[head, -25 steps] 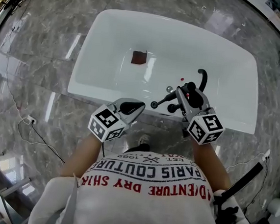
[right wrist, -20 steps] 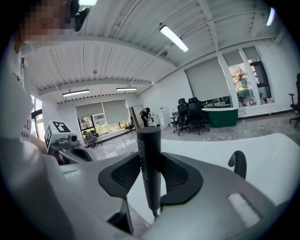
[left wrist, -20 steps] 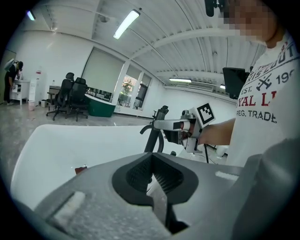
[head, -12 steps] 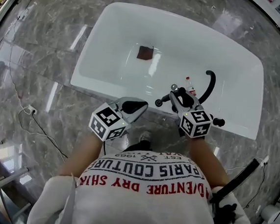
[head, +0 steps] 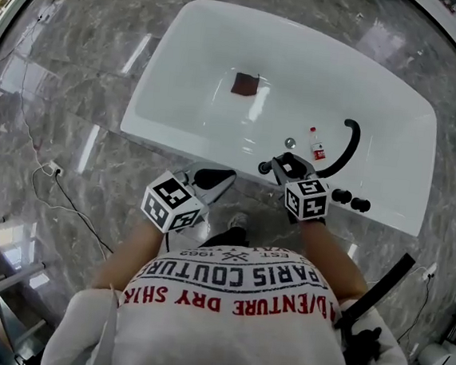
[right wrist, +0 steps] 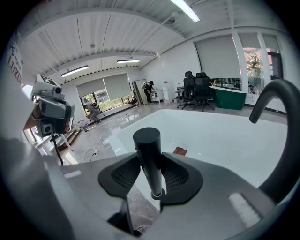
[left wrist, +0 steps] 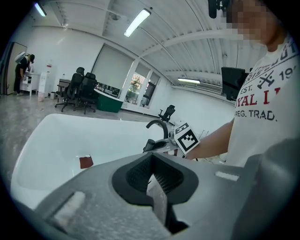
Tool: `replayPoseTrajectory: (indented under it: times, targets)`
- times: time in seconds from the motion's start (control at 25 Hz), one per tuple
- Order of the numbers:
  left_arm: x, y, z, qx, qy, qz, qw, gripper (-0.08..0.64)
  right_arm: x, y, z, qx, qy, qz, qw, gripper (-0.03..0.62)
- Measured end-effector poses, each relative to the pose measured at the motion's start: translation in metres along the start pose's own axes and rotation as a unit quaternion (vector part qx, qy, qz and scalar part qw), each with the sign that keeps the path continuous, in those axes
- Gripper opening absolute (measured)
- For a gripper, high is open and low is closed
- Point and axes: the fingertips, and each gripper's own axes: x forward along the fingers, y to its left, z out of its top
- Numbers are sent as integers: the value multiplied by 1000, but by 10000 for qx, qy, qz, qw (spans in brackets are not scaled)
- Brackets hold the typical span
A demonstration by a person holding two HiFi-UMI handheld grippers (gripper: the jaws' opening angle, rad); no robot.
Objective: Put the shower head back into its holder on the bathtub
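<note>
The white bathtub lies ahead of me on the marble floor. My right gripper hangs over its near rim, shut on the black shower head. In the right gripper view the shower head stands as a dark cylinder clamped between the two pads. Just right of it a black curved spout rises from the rim, with two black knobs beside it. My left gripper hovers at the rim to the left, shut and empty; its pads meet in the left gripper view.
A small red-labelled bottle, a round drain and a brown square lie inside the tub. A white cable trails on the floor at left. A camera on a tripod stands at left.
My right gripper has sunk with the shower head towards the tub's near rim, close beside the spout. The left gripper has barely shifted.
</note>
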Motion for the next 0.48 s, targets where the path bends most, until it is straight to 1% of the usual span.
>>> replayPoseTrajectory:
  times: [0.16,0.36,0.48]
  targets:
    - [-3,1,-10,-56,76,10,10000,0,8,2,-9,-90,127,-27,9999,138]
    - [-3,7,-18,-216,57,73,9997,0,17,3,-23,-121,268,-54,9996,138]
    - [-2,8,-19,-242,76,87,9996,0,23,5,-25,-217,277,-29,9994,138]
